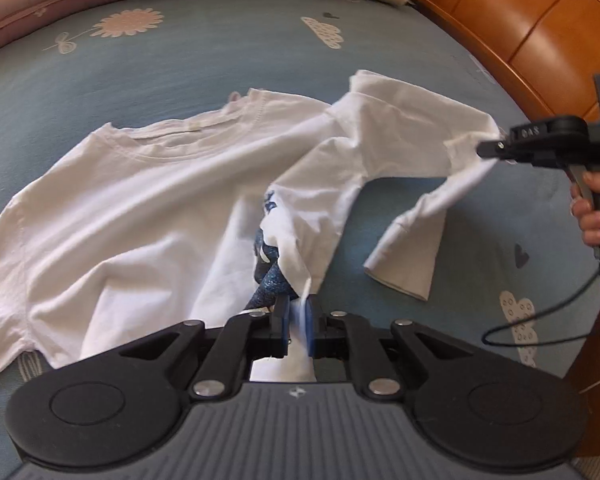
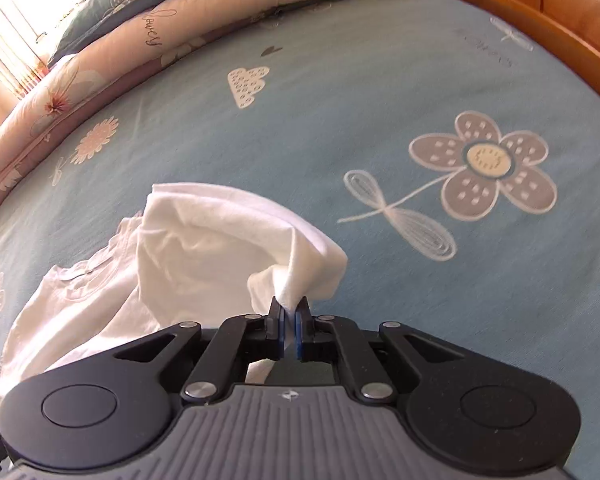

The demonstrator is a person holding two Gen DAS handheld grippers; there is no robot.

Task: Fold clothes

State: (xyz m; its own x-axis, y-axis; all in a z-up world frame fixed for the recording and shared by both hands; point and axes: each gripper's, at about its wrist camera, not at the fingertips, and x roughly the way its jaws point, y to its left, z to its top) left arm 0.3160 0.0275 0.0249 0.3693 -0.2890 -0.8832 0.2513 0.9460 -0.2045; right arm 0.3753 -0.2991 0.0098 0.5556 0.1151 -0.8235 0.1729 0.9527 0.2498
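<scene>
White cotton makes up the T-shirt (image 1: 132, 208), which lies partly spread on a bed covered by a blue sheet (image 1: 204, 52) printed with flowers and clouds. Its neckline faces away from the left wrist camera, and the shirt's left part rests flat on the sheet. The right part is lifted clear of the bed by both tools.

The left gripper (image 1: 296, 320) has its fingers (image 1: 281, 316) closed on a bunched edge of the shirt, where a dark blue print shows on the turned-up fabric just above the pinch. The right gripper (image 2: 288, 324) likewise has its fingers closed on a fold of white cloth, which rises from them in a puffed bundle. In the left wrist view that same tool enters from the right edge, held by a hand (image 1: 592, 216), with one sleeve (image 1: 408, 256) hanging loose below the stretched cloth. A thin black cable (image 1: 540, 320) loops down from it.

A floral quilt (image 2: 100, 80) lies folded along the far side of the bed, and a polished wooden bed frame (image 1: 520, 24) curves along the right.
</scene>
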